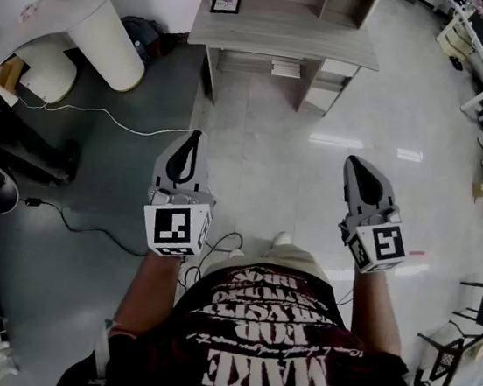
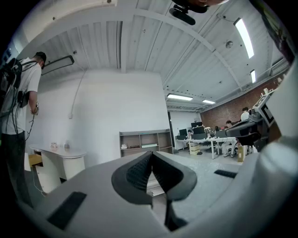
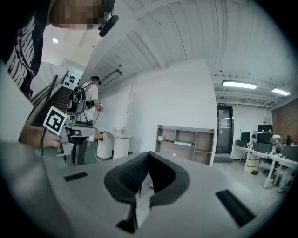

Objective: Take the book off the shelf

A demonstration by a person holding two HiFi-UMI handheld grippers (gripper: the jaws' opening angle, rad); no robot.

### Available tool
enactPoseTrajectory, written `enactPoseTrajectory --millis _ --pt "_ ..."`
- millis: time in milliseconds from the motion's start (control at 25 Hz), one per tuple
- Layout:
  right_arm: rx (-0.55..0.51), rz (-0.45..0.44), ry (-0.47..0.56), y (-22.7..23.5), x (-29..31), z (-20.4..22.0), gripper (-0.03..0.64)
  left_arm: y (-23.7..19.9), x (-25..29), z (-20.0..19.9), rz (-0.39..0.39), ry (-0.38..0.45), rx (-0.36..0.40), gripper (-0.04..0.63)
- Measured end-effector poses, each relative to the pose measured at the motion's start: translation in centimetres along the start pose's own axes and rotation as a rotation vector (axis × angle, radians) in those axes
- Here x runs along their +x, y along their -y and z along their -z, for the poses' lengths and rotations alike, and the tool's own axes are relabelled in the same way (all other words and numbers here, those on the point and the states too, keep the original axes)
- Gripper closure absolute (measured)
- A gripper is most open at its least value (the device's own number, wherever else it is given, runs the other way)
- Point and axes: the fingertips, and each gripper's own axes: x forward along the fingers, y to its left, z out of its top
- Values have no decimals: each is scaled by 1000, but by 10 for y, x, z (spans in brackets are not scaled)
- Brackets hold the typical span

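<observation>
The book (image 3: 182, 143) is left untaken on the far shelf (image 1: 285, 33); the left gripper (image 1: 194, 139) and right gripper (image 1: 356, 164) are held shut, empty.

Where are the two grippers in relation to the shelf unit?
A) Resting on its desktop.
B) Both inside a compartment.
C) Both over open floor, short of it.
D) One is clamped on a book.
C: the head view shows the left gripper and right gripper over bare floor, jaws together and empty, the shelf unit farther ahead.
</observation>
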Motion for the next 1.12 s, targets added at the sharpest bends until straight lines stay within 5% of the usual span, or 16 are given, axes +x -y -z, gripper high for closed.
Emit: enactPoseTrajectory --millis 520,680,1120 --pt "124 22 14 59 19 27 614 -2 55 21 -3 -46 51 588" --pt "166 -32 -29 78 51 45 614 -13 82 39 -55 -99 20 588" --pt "154 -100 -53 136 142 60 614 -3 176 61 -44 -128 -8 588"
